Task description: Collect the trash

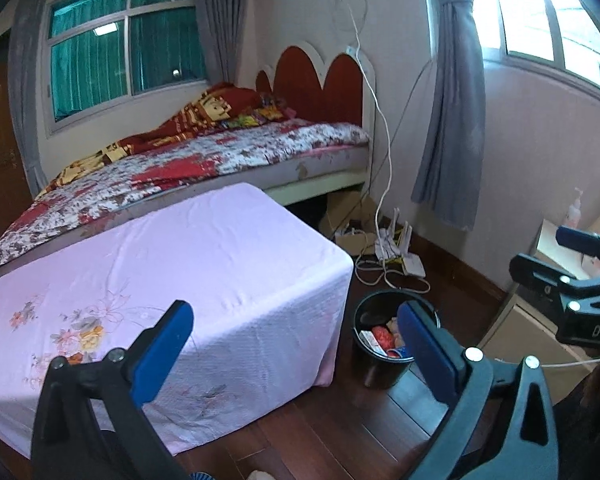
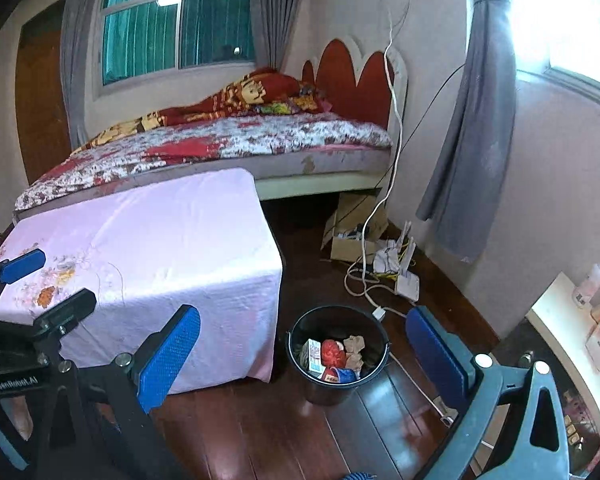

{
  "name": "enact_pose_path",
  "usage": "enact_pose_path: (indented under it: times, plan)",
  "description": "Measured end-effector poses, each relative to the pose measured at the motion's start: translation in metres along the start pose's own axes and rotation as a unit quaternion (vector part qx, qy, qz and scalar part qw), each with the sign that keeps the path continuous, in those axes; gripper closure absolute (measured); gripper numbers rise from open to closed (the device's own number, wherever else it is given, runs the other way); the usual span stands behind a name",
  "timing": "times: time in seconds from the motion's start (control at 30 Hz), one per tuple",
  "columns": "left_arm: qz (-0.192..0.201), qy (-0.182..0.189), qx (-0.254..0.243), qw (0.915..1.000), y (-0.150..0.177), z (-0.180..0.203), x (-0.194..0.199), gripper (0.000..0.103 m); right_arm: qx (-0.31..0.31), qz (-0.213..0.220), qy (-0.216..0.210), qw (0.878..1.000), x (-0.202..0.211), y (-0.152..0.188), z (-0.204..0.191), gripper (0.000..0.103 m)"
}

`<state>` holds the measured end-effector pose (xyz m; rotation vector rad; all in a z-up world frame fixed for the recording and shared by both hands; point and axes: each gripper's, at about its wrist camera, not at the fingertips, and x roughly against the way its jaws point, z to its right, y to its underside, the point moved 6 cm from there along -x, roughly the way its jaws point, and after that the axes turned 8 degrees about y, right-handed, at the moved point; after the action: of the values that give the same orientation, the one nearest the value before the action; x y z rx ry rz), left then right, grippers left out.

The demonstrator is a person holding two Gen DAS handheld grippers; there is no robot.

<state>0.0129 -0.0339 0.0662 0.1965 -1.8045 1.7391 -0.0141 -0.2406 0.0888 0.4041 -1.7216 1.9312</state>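
I see both grippers, left and right, spread wide and empty above dark wood floor. The bin of trash stands beside the pink-draped table, bed behind.

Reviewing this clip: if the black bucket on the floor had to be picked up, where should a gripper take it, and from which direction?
Grip the rim of the black bucket from above, one finger inside, one outside. It stands upright with an open top, and the wall looks too wide to span. The side away from the covered table is freer. Both the left gripper and right gripper are open.
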Motion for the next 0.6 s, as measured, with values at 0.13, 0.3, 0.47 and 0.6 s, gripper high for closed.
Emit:
enact_pose_path:
  times: [0.13, 0.3, 0.47, 0.6]
  plan:
    - [0.013, -0.003, -0.005, 0.9999, -0.006, 0.000, 0.011, 0.001, -0.012, 0.011, 0.006, 1.000, 0.013, -0.002, 0.008, 0.000]
    - [0.021, -0.005, -0.013, 0.9997, -0.010, 0.005, 0.016, 0.001, -0.022, 0.014, 0.007, 1.000, 0.017, -0.004, 0.013, 0.000]
    - [0.020, -0.008, -0.006, 0.9997, -0.007, 0.004, 0.016, 0.001, -0.017, 0.016, 0.005, 1.000, 0.019, -0.005, 0.008, 0.000]
    - [0.015, -0.006, -0.007, 0.9998, -0.005, 0.005, 0.015, 0.001, -0.017, 0.020, 0.004, 1.000, 0.019, -0.006, 0.010, 0.000]
